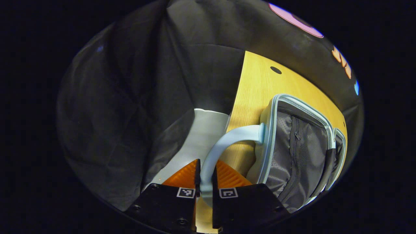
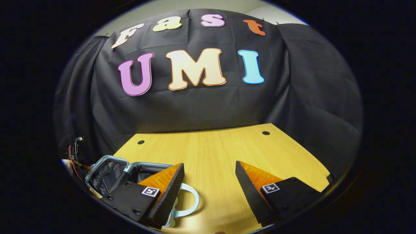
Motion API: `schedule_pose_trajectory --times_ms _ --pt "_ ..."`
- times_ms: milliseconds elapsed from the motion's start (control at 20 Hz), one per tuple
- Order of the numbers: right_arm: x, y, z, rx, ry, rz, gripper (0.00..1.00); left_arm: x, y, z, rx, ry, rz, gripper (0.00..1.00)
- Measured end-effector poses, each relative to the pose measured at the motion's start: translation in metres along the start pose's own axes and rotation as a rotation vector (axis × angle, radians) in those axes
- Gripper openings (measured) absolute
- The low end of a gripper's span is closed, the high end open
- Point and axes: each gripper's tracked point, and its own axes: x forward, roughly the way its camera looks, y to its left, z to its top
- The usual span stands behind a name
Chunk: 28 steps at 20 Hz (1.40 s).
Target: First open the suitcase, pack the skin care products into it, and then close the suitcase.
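The small suitcase (image 1: 292, 152) lies open on the wooden table (image 1: 256, 87), its grey zipped mesh lining facing me and a pale blue rim around it. My left gripper (image 1: 205, 183) is shut on the suitcase's pale blue arched handle (image 1: 227, 138), which runs up between both fingers. In the right gripper view the suitcase (image 2: 109, 172) sits at the lower left, partly hidden behind one finger, with the handle (image 2: 192, 201) curving out past it. My right gripper (image 2: 209, 191) hangs open over bare table with nothing between its fingers.
The table (image 2: 208, 152) has two small dark holes (image 2: 140, 142) near its back corners. Black cloth wall stands close behind it and on both sides. A bundle of wires (image 2: 74, 152) hangs at the far left. Pale floor (image 1: 201, 136) shows beside the table edge.
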Motion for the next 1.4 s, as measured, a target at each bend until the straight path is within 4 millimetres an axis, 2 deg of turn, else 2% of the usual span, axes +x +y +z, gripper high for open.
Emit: schedule_pose_trajectory --times_ms 150,250,500,650,800,850,950,1050,1150,1250,1400 --pt "0.002 0.0 0.004 -0.03 -0.015 0.025 0.98 -0.033 -0.012 0.01 0.051 -0.044 0.025 0.04" --pt "0.004 0.003 0.011 -0.035 -0.034 0.052 0.98 -0.057 -0.022 0.026 0.084 -0.108 0.038 0.02" --pt "0.01 0.004 0.024 -0.032 -0.075 0.149 0.98 -0.169 -0.058 0.074 0.154 -0.319 0.017 0.01" --pt "0.012 -0.008 0.034 -0.059 -0.132 0.183 0.98 -0.21 -0.095 0.079 0.195 -0.369 0.016 0.01" --pt "0.005 -0.02 0.034 -0.095 -0.137 0.233 0.98 -0.241 -0.148 0.08 0.205 -0.428 -0.037 0.01" --pt "0.004 -0.027 0.037 -0.108 -0.144 0.239 0.93 -0.252 -0.168 0.077 0.214 -0.445 -0.065 0.0" --pt "0.001 -0.039 0.04 -0.126 -0.152 0.261 0.98 -0.271 -0.202 0.075 0.234 -0.477 -0.116 0.0" --pt "0.0 -0.051 0.042 -0.14 -0.156 0.273 0.98 -0.287 -0.239 0.07 0.243 -0.497 -0.171 0.0" --pt "-0.001 -0.062 0.049 -0.132 -0.166 0.282 0.98 -0.295 -0.277 0.062 0.259 -0.51 -0.232 0.01" --pt "-0.002 -0.071 0.054 -0.114 -0.173 0.287 0.98 -0.293 -0.307 0.057 0.285 -0.519 -0.271 0.0" --pt "-0.004 -0.09 0.053 -0.103 -0.166 0.287 0.98 -0.295 -0.355 0.048 0.286 -0.519 -0.354 0.01"
